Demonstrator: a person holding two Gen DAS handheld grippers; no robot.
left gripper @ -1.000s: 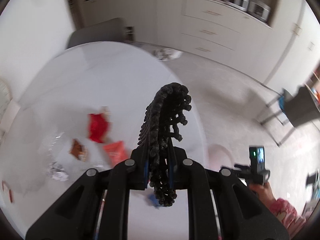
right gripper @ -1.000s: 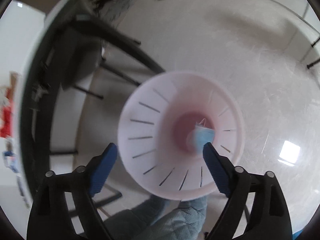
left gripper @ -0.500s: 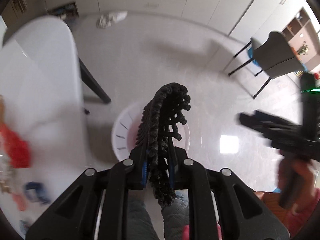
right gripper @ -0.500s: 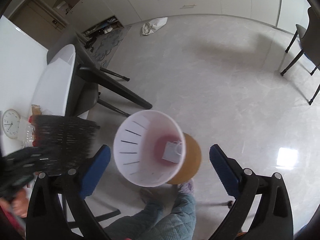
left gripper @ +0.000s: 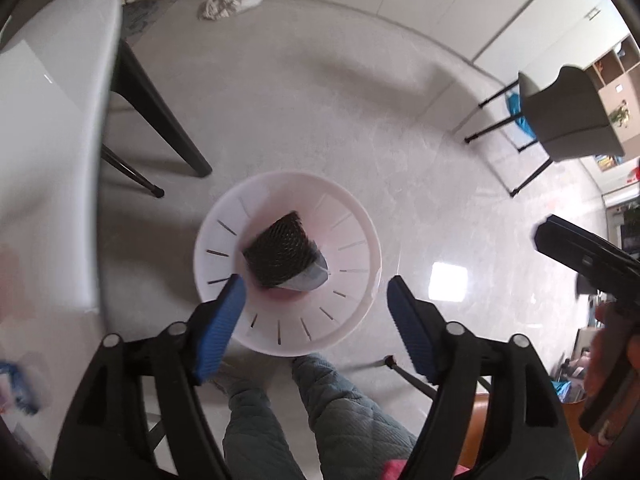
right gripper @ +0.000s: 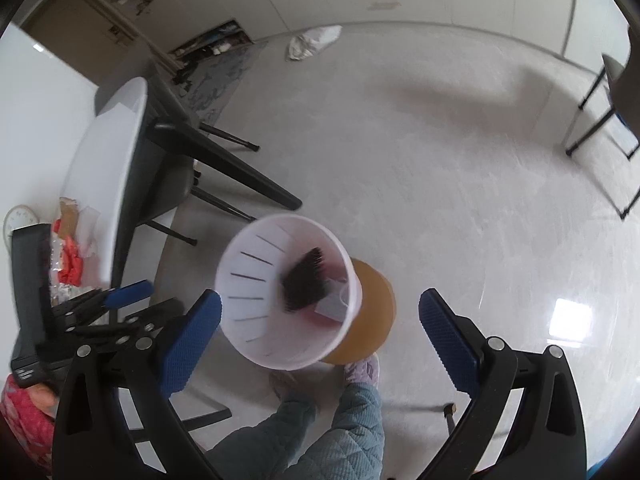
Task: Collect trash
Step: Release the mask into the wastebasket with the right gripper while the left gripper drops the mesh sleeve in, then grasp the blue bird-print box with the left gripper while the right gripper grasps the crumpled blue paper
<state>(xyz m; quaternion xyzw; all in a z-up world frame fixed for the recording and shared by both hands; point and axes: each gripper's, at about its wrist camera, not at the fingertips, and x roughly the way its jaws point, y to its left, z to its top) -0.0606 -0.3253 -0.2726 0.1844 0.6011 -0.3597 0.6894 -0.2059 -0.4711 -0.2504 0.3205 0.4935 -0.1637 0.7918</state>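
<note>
The left gripper (left gripper: 316,316) has just been opening its jaws; they stand wide with nothing between the blue ribbed pads (left gripper: 219,326), hanging above the white slotted plastic bin (left gripper: 352,280) at the frame's centre. Inside the bin lies the black spiky mesh piece (left gripper: 282,254), its long axis tilted from lower left to upper right, resting on a pale blue scrap (left gripper: 314,280). The right gripper (right gripper: 320,332) also has wide, empty jaws, with the bin (right gripper: 248,280) between and beyond its tips and the black piece (right gripper: 304,280) inside. The person's quilted grey-green trouser legs (left gripper: 332,408) stand just below the bin. The white bench (left gripper: 48,140) with black legs fills the left; red wrappers (right gripper: 72,260) lie on it. A grey chair (left gripper: 568,116) stands at upper right, a crumpled white bag (left gripper: 228,2) on the floor at top.
</note>
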